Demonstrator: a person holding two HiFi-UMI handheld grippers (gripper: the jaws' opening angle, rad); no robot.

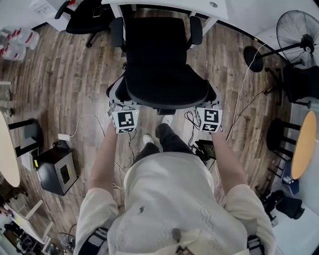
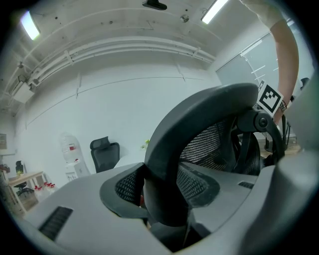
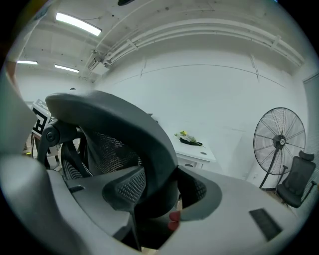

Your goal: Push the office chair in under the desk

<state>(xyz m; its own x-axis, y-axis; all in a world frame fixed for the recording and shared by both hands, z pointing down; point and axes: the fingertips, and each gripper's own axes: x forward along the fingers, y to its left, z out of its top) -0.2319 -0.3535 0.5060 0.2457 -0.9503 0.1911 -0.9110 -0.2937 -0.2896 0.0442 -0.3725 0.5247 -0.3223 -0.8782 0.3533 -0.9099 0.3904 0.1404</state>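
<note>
The black office chair (image 1: 159, 69) stands in front of me with its seat toward the white desk (image 1: 212, 6) at the top of the head view. Its armrests lie at the desk's edge. My left gripper (image 1: 119, 103) is shut on the left side of the backrest's top rim (image 2: 199, 117), which fills the gap between the grey jaws. My right gripper (image 1: 211, 103) is shut on the right side of that rim (image 3: 124, 119). The mesh back (image 3: 107, 154) shows behind the pads. In the left gripper view, the left gripper (image 2: 164, 191) has the rim clamped between its textured pads (image 2: 127, 187).
A standing fan (image 1: 296, 32) and cables (image 1: 244, 84) are at the right. A second black chair (image 1: 84, 17) sits at the top left. A small black box (image 1: 56, 172) rests on the wood floor at the left, and round tables (image 1: 305, 144) flank both sides.
</note>
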